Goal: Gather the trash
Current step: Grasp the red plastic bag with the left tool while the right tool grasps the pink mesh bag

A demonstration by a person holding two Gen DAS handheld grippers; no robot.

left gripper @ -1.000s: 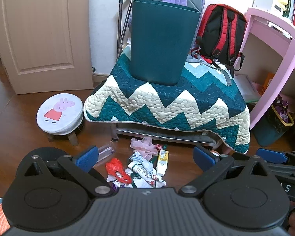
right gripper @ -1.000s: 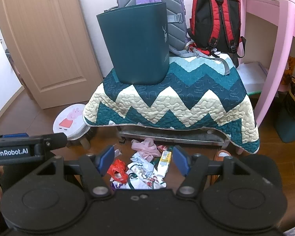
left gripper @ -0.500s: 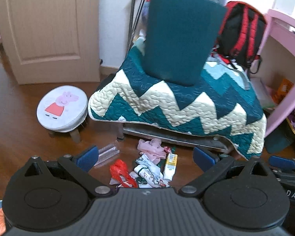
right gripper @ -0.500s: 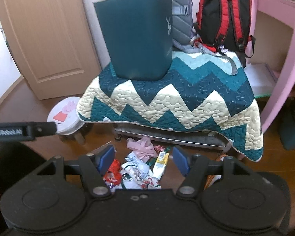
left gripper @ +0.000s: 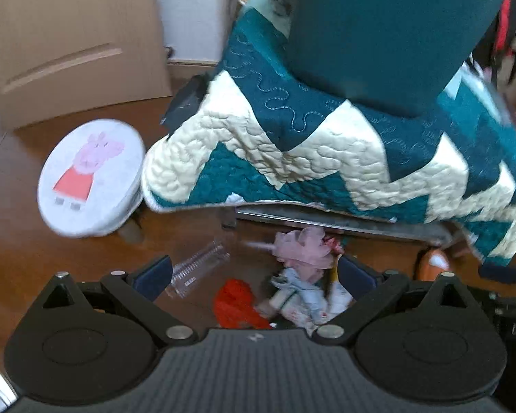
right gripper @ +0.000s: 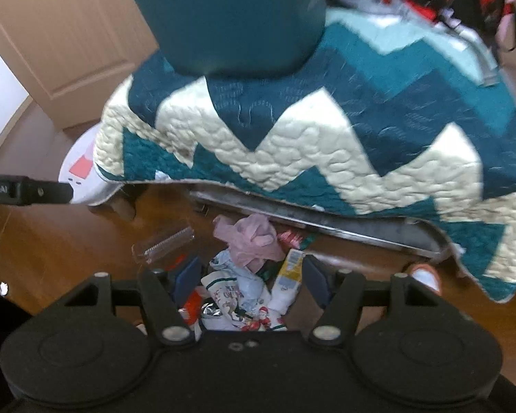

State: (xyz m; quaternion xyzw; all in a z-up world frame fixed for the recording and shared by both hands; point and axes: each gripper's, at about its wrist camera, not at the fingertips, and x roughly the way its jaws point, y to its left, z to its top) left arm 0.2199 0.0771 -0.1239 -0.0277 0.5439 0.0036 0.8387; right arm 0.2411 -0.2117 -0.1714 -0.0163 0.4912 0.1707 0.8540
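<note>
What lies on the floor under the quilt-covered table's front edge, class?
A trash pile: pink crumpled material, printed wrappers, a yellow carton, a clear plastic piece. Farther beneath, the quilt hides everything. Both grippers are open.

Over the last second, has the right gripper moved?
Yes. The right gripper has moved forward and down toward the trash pile: the quilt and bin loom larger.
</note>
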